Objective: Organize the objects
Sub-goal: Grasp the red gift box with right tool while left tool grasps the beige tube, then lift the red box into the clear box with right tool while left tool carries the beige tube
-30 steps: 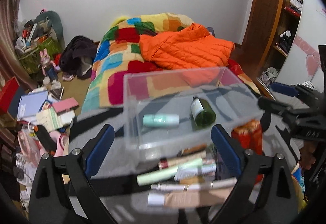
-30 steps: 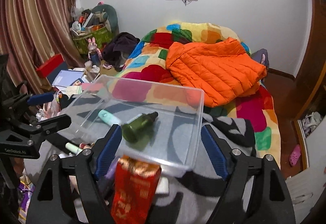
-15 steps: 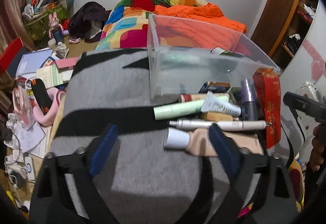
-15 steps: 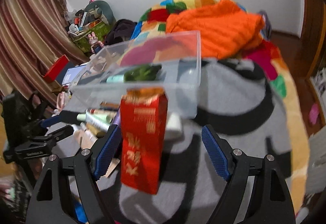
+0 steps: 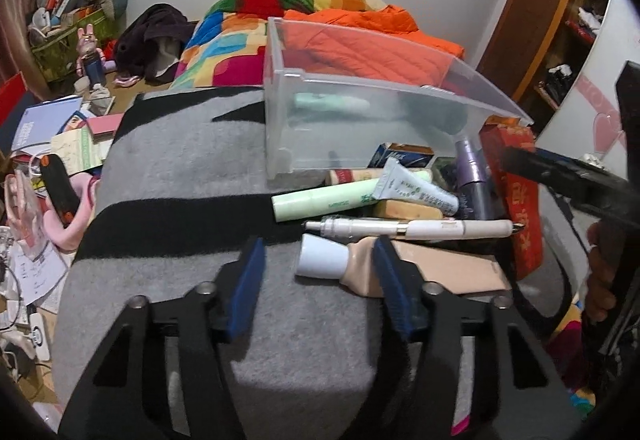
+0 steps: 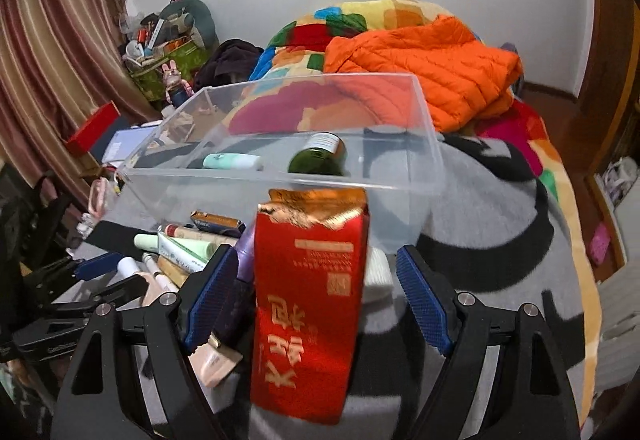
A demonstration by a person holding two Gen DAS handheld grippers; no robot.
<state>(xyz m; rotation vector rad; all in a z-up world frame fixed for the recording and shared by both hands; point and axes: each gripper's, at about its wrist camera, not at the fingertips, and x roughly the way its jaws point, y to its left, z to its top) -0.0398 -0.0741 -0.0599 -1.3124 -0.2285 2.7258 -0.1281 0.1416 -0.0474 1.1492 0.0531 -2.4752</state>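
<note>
While the clear plastic storage box (image 5: 372,120) already holds a mint-green tube (image 5: 332,102) and a dark green glass bottle (image 6: 320,158), most of the cosmetics are still heaped on the grey-and-black blanket (image 5: 180,144) of the bed, just in front of the box's near wall. The left gripper (image 5: 320,276) is lowered over the white cap of a beige squeeze tube (image 5: 352,266); its jaws have just been closing and stand part open, with the cap between them but no pad seen pressing on it, so nothing is held. The right gripper (image 6: 316,304) is spread wide around a tall red-and-gold carton (image 6: 308,304), with clear gaps on both sides; the carton is not gripped either.

A slip is judged likely if the left jaws close on the smooth cap alone, since the soft tube body could swing or pull free. The white pen-shaped device (image 5: 408,228) lies against the tube and could be dragged along. The carton could be knocked over onto the pile by a one-sided touch.
</note>
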